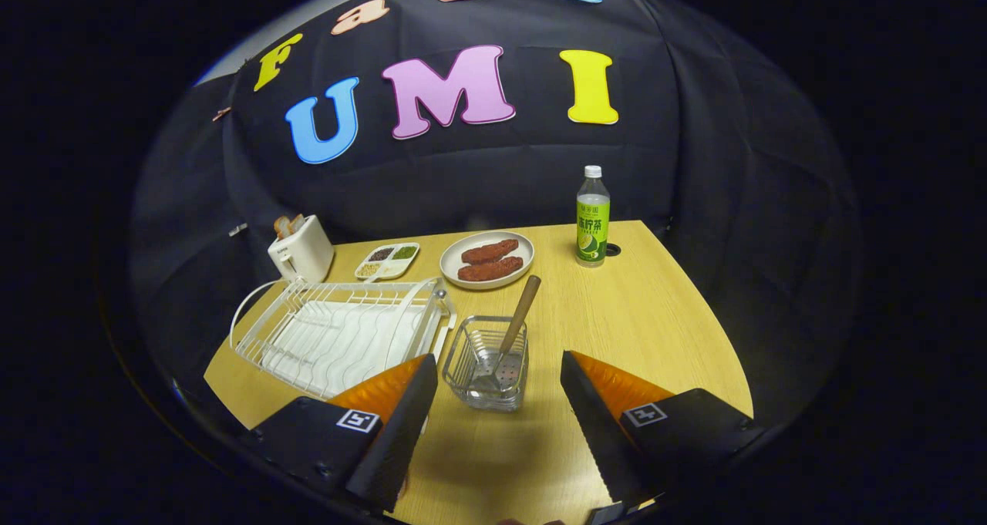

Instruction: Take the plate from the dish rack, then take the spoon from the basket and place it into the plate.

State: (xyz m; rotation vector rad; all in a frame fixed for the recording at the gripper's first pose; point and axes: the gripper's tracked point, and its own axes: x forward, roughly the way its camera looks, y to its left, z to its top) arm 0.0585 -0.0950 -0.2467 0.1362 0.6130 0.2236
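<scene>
In the gripper view, the tongs (499,402) are hanging spread wide above the counter (655,332), gripping nothing. Just ahead of them, in the gap between the fingers, a small wire basket (488,371) is standing on the counter, and the spoon (509,336) is leaning in it, its perforated metal head down in the basket and its wooden handle sticking up and away beyond the rim. Ahead and to the left of the tongs the white dish rack (339,332) is sitting; a curved white edge showing at its near end may be the plate, though I cannot tell for sure. Further beyond are lying a plate of brown food (487,260), a divided dish (388,260), a toaster (301,251) and a green bottle (592,220). The spoon is looking light and stiff; its wooden handle should give the fingers better friction than the slick metal head, so the exposed upper handle seems the place to pinch. The basket looks light too and could drag along if the spoon catches on the wires.
</scene>
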